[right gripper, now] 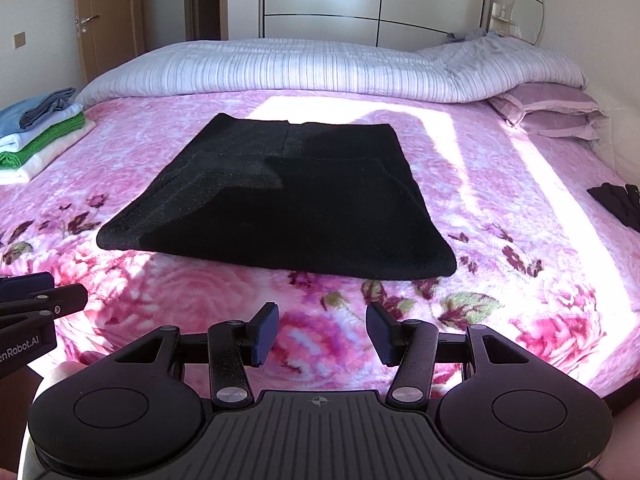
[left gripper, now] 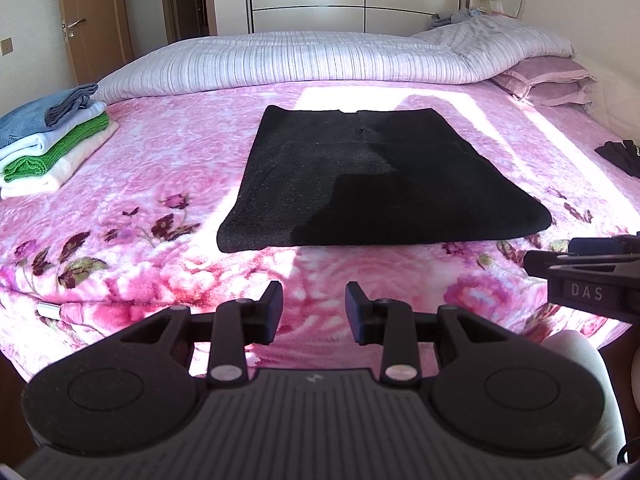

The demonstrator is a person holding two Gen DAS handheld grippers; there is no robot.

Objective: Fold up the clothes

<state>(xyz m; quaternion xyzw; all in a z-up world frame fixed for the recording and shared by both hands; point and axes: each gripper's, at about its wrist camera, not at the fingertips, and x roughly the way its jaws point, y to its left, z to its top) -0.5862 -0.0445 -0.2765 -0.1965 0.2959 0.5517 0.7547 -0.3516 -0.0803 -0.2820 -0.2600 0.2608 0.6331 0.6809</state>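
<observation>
A black garment (left gripper: 372,180) (right gripper: 288,204) lies folded into a flat rectangle in the middle of the pink floral bed. My left gripper (left gripper: 314,300) hovers open above the blanket just short of the garment's near edge, nothing between its fingers. My right gripper (right gripper: 322,324) is open too, held near the garment's near right corner, and holds nothing. Each gripper shows in the other's view: the right one (left gripper: 576,268) at the right edge, the left one (right gripper: 40,300) at the left edge.
A stack of folded clothes (left gripper: 48,136) (right gripper: 36,140) in blue, grey, white and green sits at the bed's left. A rolled striped duvet (left gripper: 320,56) and pillows (left gripper: 548,80) lie at the far side. Another dark garment (left gripper: 620,156) (right gripper: 618,200) lies at the right edge.
</observation>
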